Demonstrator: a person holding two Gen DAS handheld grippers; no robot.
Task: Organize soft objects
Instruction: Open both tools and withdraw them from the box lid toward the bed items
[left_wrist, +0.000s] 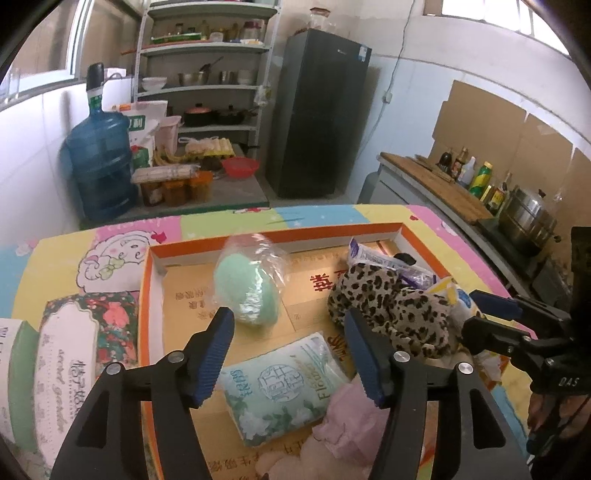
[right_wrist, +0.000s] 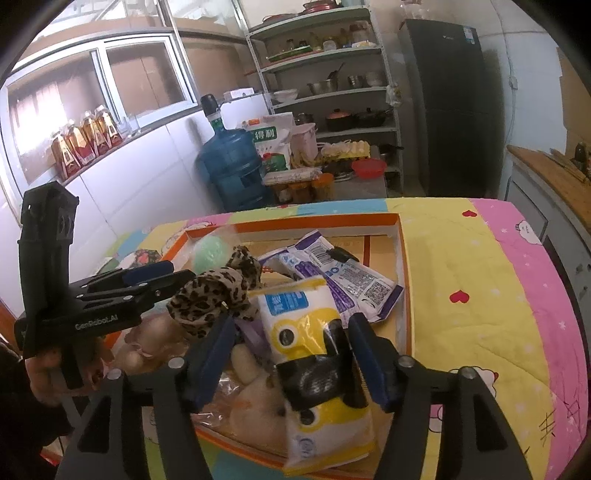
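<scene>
Most soft goods already sit in the shallow orange-rimmed cardboard tray (left_wrist: 155, 295) on the tabletop, two floral tissue packs (left_wrist: 74, 354) remain outside left; left gripper (left_wrist: 288, 354) wide and empty, right gripper (right_wrist: 291, 358) wide around the yellow-white tissue pack (right_wrist: 314, 332), not visibly clamped.

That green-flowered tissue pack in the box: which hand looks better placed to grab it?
Left, probably. The left gripper hangs open right above the tissue pack, while the right gripper sits over the yellow-and-white pack.

This is a home kitchen. Far beyond the tongs stand a black fridge (left_wrist: 319, 114), a shelf rack (left_wrist: 207, 70) with pots and bowls, and a water jug (left_wrist: 99, 162). To their right, sauce bottles (left_wrist: 476, 177) line a counter.
</scene>
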